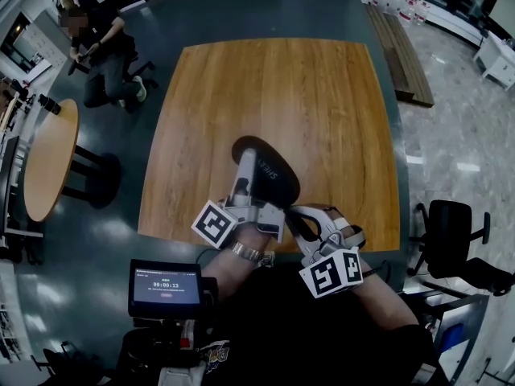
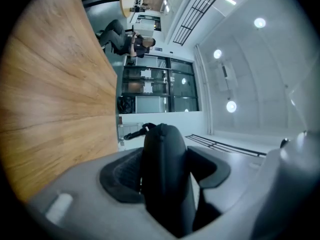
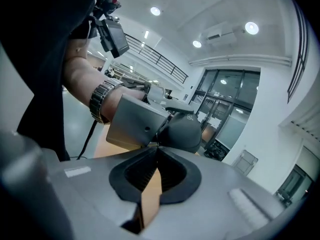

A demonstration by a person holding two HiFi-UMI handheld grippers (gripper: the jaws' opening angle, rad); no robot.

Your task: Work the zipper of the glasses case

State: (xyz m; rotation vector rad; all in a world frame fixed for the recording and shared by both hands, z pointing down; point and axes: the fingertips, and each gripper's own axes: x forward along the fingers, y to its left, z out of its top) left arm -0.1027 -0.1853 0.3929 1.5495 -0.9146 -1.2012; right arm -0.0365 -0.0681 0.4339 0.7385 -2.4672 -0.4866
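A black oval glasses case (image 1: 272, 166) lies near the front edge of the square wooden table (image 1: 273, 87). My left gripper (image 1: 249, 167) is shut on the case, one finger lying along its top. In the left gripper view the case (image 2: 162, 184) fills the gap between the pads. My right gripper (image 1: 291, 212) is shut at the case's near end. In the right gripper view its tips (image 3: 156, 146) meet at the seam of the case (image 3: 184, 131), beside the left gripper's grey body (image 3: 135, 126), pinching what looks like the thin zipper pull.
A person (image 1: 96, 43) sits at the far left beside a round table (image 1: 48, 155). An office chair (image 1: 451, 232) stands right of the table. A small screen (image 1: 165, 286) hangs at my front. A wooden bench (image 1: 402, 51) lies at the back right.
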